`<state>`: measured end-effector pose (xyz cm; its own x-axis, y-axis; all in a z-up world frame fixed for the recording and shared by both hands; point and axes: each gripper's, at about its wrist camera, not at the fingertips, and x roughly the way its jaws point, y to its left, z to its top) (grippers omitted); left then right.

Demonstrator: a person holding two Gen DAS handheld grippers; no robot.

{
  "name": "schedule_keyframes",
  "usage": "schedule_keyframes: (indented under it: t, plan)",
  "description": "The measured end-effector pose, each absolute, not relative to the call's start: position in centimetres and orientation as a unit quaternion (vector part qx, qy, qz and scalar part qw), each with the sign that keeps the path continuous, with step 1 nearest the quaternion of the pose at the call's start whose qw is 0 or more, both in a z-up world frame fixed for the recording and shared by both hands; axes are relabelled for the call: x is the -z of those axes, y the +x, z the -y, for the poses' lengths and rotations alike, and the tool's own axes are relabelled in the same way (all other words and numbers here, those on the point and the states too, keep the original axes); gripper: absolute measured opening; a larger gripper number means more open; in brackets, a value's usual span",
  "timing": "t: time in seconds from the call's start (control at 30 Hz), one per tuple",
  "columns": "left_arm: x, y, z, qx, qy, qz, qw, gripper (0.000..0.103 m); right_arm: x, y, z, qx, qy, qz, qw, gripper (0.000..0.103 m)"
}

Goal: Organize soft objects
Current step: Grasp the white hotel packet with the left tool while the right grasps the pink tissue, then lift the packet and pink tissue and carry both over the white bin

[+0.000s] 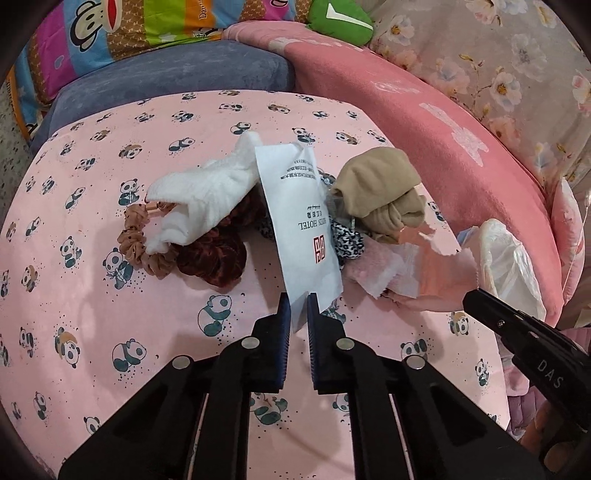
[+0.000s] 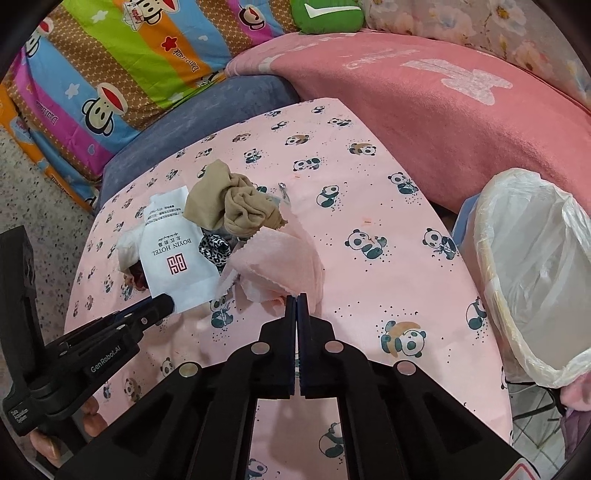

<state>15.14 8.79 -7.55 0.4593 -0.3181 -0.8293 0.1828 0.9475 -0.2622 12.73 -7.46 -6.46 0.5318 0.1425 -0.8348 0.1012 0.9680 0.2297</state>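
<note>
A heap of soft items lies on the pink panda tablecloth. It holds a white towel, a tan scrunchie, a dark red velvet scrunchie, a leopard-print scrunchie and a bunched beige stocking. My left gripper is shut on the near edge of a white hotel paper bag that lies over the heap. My right gripper is shut on a pale pink cloth, lifted beside the beige stocking. The right gripper's tip shows at the right of the left wrist view.
A bin with a clear plastic liner stands off the table's right edge. A pink blanket and a blue-grey cushion lie behind the table, with a striped cartoon quilt and a green pillow further back.
</note>
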Motion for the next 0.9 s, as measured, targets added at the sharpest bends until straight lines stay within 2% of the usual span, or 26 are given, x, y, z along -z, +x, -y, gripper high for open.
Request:
schedule_keyframes:
  t: [0.67, 0.9]
  plan:
    - [0.8, 12.3, -2.9, 0.196, -0.033, -0.446, 0.873, 0.004, -1.2, 7.5, 12.2, 0.009, 0.155, -0.396, 0.905, 0.002]
    - [2.3, 12.7, -4.4, 0.172, -0.061, -0.470, 0.864, 0.005, -2.7, 6.0, 14.5, 0.025, 0.170, -0.380, 0.909, 0.002]
